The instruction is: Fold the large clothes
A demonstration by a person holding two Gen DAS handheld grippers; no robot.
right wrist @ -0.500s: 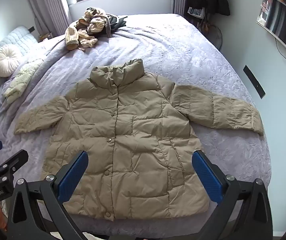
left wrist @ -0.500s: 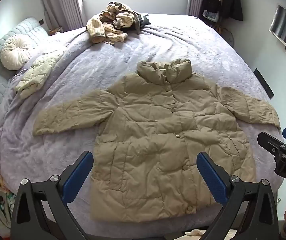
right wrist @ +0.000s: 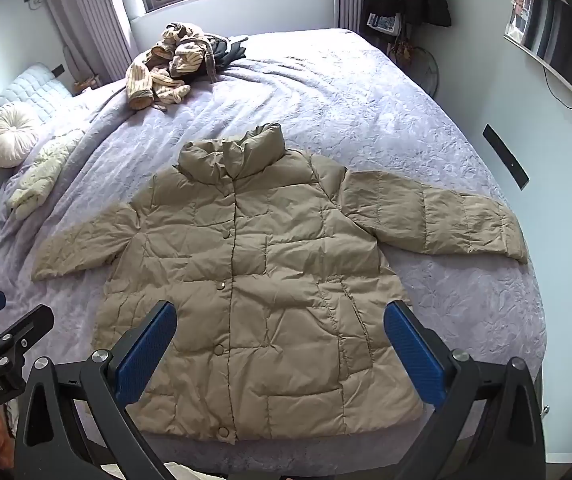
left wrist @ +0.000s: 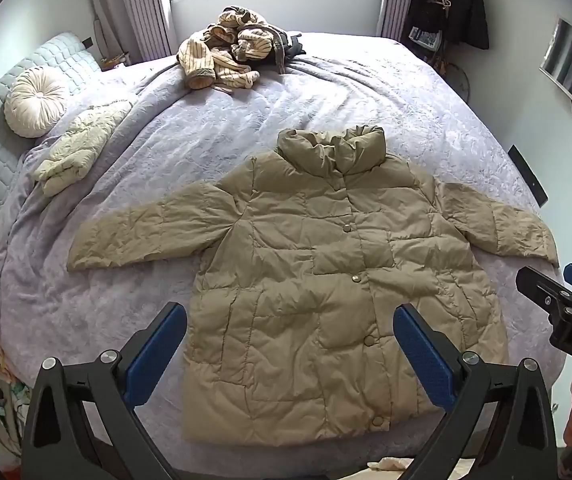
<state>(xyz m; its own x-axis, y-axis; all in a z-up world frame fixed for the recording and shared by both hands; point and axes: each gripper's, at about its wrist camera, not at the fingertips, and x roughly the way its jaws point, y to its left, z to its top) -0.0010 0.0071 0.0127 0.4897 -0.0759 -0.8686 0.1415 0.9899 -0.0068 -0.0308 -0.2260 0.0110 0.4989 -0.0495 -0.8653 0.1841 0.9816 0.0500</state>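
A large khaki padded jacket (left wrist: 318, 276) lies flat, front up and buttoned, on the lilac bedspread (left wrist: 213, 128), both sleeves spread out sideways, collar pointing to the window. It also shows in the right wrist view (right wrist: 253, 280). My left gripper (left wrist: 290, 344) is open and empty, held above the jacket's hem at the bed's near edge. My right gripper (right wrist: 279, 340) is open and empty too, above the hem's right half. Each gripper shows at the edge of the other's view: the right gripper (left wrist: 566, 304) and the left gripper (right wrist: 1, 332).
A heap of striped and dark clothes (left wrist: 233, 48) lies at the bed's far end. A pale folded garment (left wrist: 77, 148) and a round cushion (left wrist: 35, 102) lie by the headboard on the left. A wall is close on the right, with a screen (right wrist: 558, 36).
Both grippers have barely shifted; the views are nearly the same. The jacket has not moved.
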